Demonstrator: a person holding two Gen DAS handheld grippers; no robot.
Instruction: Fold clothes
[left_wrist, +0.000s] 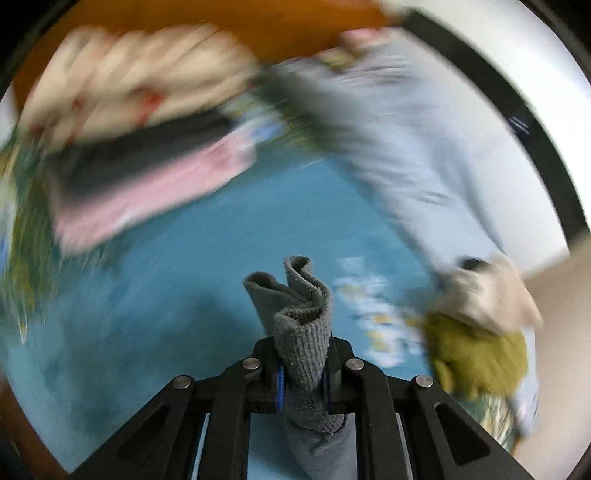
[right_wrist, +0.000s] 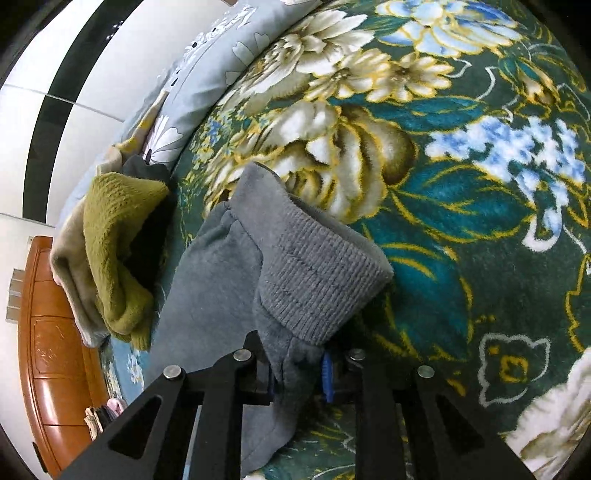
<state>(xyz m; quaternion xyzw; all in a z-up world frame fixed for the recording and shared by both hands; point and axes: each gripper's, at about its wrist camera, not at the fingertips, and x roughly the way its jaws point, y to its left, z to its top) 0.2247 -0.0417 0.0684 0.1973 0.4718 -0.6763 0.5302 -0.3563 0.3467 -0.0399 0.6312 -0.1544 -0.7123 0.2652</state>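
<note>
Left wrist view: the left gripper (left_wrist: 301, 384) is closed tight on a grey garment (left_wrist: 303, 332), its ribbed knit cuff pinched between the jaws at bottom centre and standing up the frame, long axis running from the bottom edge toward the middle. The cuff's end curls in soft folds just above the fingers. Beyond it everything is blurred: a blue floral blanket (left_wrist: 184, 277), an olive knit piece (left_wrist: 476, 358) with a cream cloth (left_wrist: 491, 291) at lower right, a pink and dark stack (left_wrist: 147, 184) at upper left.

In the right wrist view, the right gripper (right_wrist: 299, 376) is likewise clamped on the grey garment (right_wrist: 229, 266). Its fleecy body hangs from the jaws toward the bottom edge, and a ribbed cuff flops over to the right just above the fingers. The cloth stretches up and left of centre across the plush flowered blanket (right_wrist: 443, 221). At the left lie the olive knit piece (right_wrist: 118, 236) on the cream cloth (right_wrist: 70, 258), then a grey daisy-print pillow (right_wrist: 221, 62) and a wooden headboard (right_wrist: 51, 350) at lower left.
</note>
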